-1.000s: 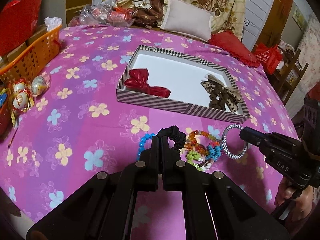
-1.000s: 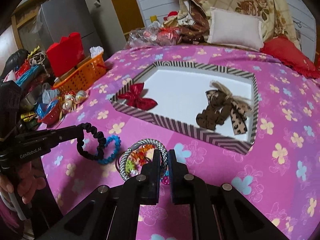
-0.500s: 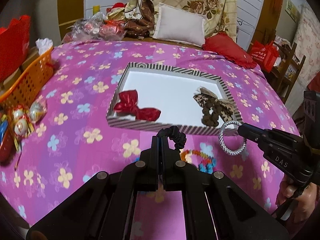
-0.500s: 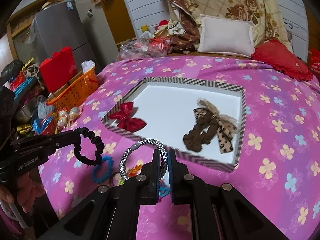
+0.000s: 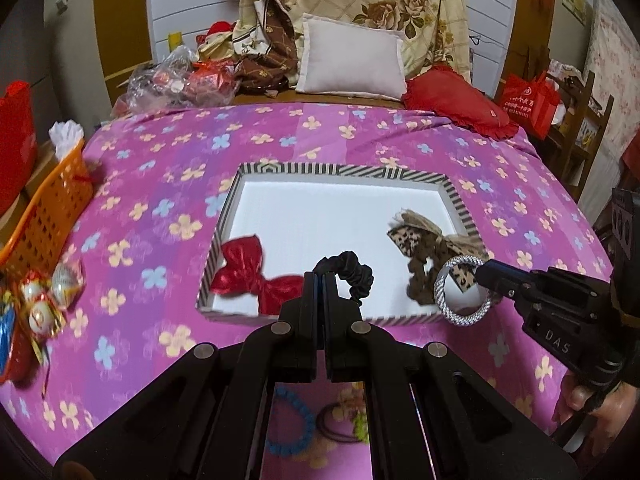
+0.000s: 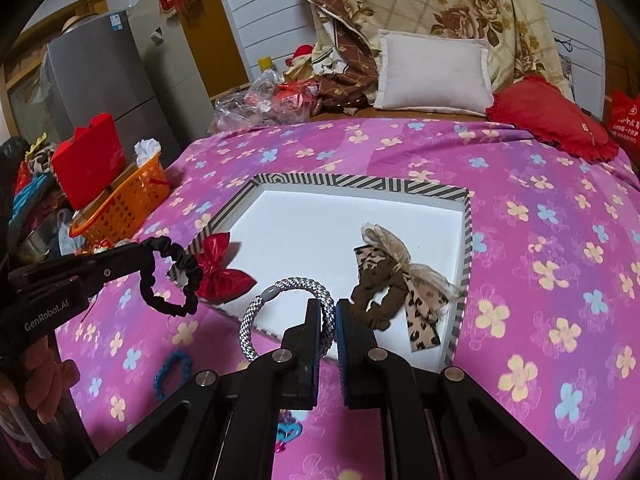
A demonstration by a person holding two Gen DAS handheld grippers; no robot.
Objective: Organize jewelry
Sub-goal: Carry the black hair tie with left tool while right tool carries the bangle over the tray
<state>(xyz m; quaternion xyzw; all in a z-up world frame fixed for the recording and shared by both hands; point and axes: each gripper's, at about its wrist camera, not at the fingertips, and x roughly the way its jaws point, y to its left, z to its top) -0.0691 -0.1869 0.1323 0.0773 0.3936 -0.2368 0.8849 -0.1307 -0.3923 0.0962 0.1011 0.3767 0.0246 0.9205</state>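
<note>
The left gripper (image 5: 320, 280) is clamped on a black scrunchie (image 5: 352, 270), pinching only one small section so the rest dangles free above the near edge of the striped tray (image 5: 340, 170). The right gripper (image 6: 330, 312) is closed on a silver braided bracelet (image 6: 280, 308), likewise by a short stretch of its loop, over the tray's near right corner. Either piece could slip from so slight a hold, or snag the red bow (image 5: 248, 276) or the leopard-print bow (image 5: 424, 244) already lying in the tray and drag it out of place on release. The two grippers work close together, so a collision is possible. A blue beaded bracelet (image 5: 290, 420) and other bands lie on the cover nearest the person, still unsorted. The surface is a soft pink flowered bedspread (image 6: 540, 208), which lets the tray tip if pressed. Farther off sit an orange basket (image 6: 120, 204), a white pillow (image 6: 434, 76), a red cushion (image 6: 552, 120) and a grey refrigerator (image 6: 100, 68).
</note>
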